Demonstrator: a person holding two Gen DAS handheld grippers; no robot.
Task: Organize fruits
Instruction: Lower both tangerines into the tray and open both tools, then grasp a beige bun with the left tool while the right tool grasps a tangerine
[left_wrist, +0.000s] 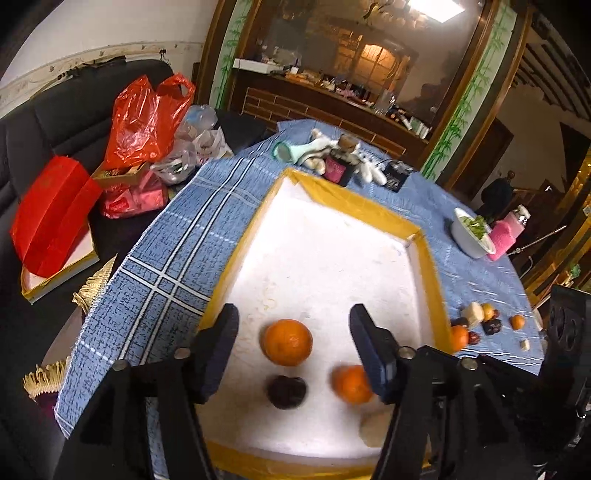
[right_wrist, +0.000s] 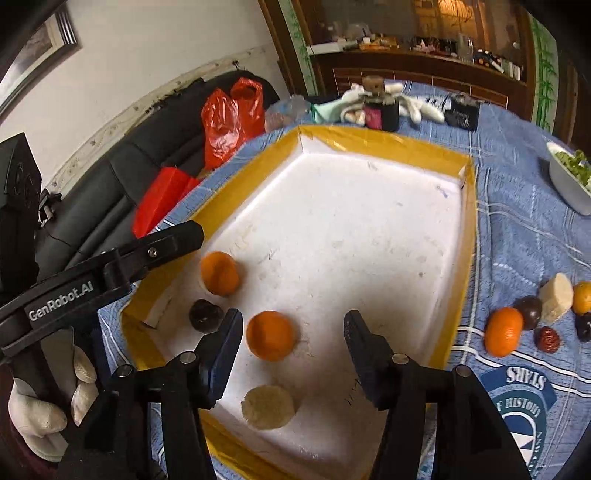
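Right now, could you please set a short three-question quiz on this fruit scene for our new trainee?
1. True or false: the white tray holds two oranges.
2. How many dark round fruits lie in the tray?
3. The right gripper is: A) shut on an orange, B) open.

Key: 1 true: far orange, near orange. 2 one: the dark fruit. 3 B, jaws apart, pressing on nothing.
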